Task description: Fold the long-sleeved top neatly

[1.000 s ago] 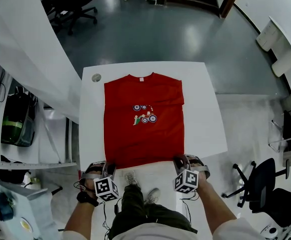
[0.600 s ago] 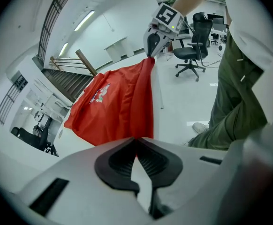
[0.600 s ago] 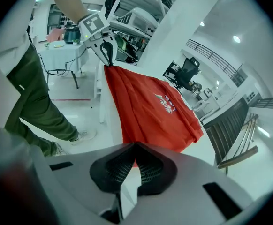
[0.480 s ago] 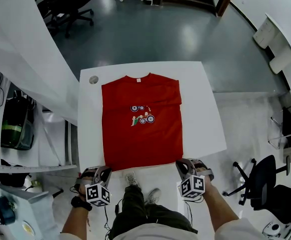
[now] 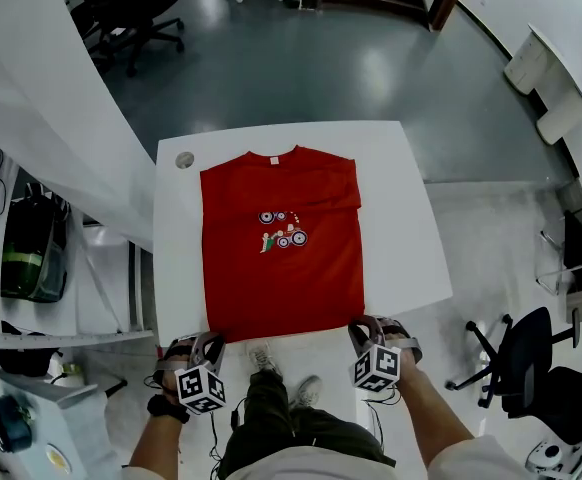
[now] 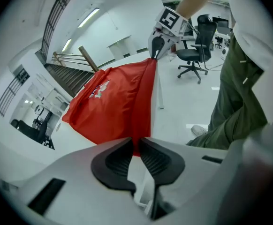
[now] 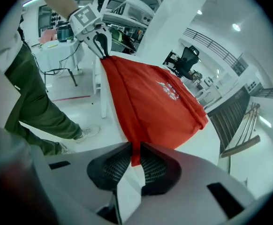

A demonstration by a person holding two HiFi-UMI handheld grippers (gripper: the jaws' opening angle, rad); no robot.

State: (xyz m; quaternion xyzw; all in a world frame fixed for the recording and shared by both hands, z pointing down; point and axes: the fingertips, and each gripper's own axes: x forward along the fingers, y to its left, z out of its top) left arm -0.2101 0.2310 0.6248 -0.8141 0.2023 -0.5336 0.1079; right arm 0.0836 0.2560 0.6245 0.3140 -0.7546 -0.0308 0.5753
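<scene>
I hold the left gripper (image 5: 209, 340) at the near left corner of the red long-sleeved top (image 5: 279, 238) and the right gripper (image 5: 363, 326) at its near right corner. Both grippers point steeply down at the near edge of the white table (image 5: 401, 228).

Left gripper: the jaws have just been opening slightly. The red hem fabric sits between the pads (image 6: 151, 154) and is clamped there.

Right gripper: the jaws have just been opening slightly. The hem corner is pinched between its ribbed pads (image 7: 151, 165).

The hem runs taut from one gripper to the other. The top lies flat on the table, print side up, with the collar at the far edge. A small round grey object (image 5: 184, 159) rests at the far left table corner, apart from the top.
</scene>
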